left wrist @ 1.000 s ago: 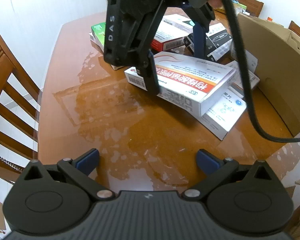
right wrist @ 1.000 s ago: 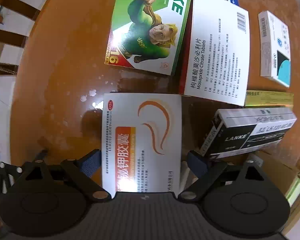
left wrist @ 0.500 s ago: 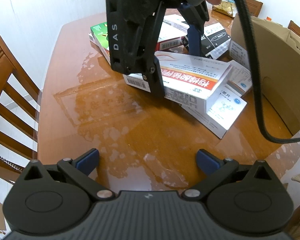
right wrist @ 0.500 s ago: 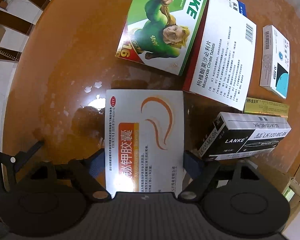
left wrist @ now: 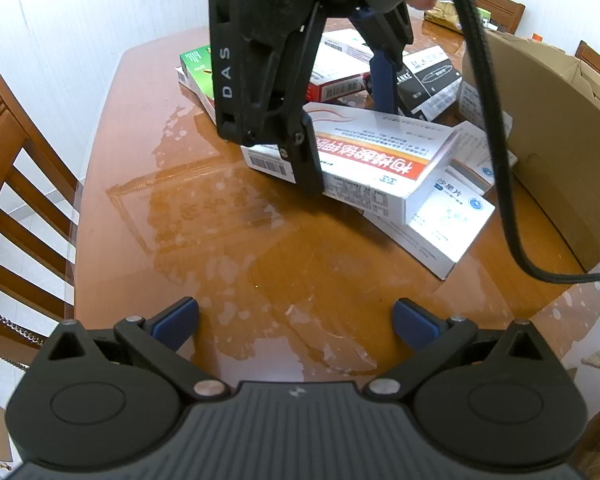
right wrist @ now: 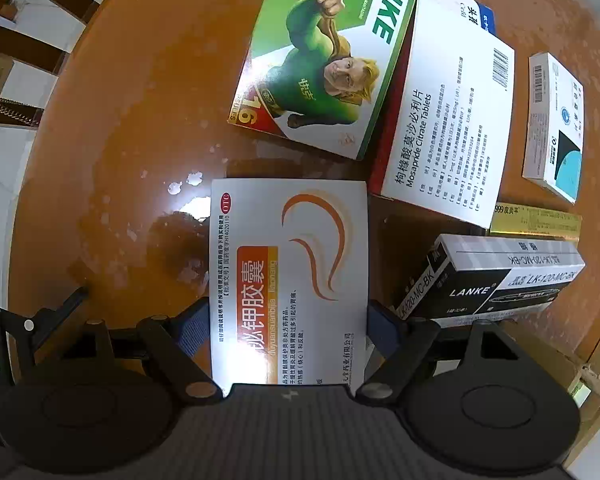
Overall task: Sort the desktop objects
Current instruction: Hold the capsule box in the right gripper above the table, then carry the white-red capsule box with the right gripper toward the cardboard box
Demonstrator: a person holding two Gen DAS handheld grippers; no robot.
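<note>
white box (right wrist: 296,280) sits tilted on other boxes on the tabletop (left wrist: 260,272), pinched across its long sides by right tool (right wrist: 288,320). light, stiff card, likely crushable and slick; side grip looks sound. left tool (left wrist: 296,316) spread wide, holding nothing. carton (left wrist: 548,148) nearby.

Left gripper (left wrist: 296,318) fingers spread, right gripper (right wrist: 288,326) fingers clamped

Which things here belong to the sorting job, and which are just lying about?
Job: right gripper shut on the orange-swirl box; QUIKE box; LANKE box; cardboard carton.
Lying about: chair; left gripper, open.
</note>
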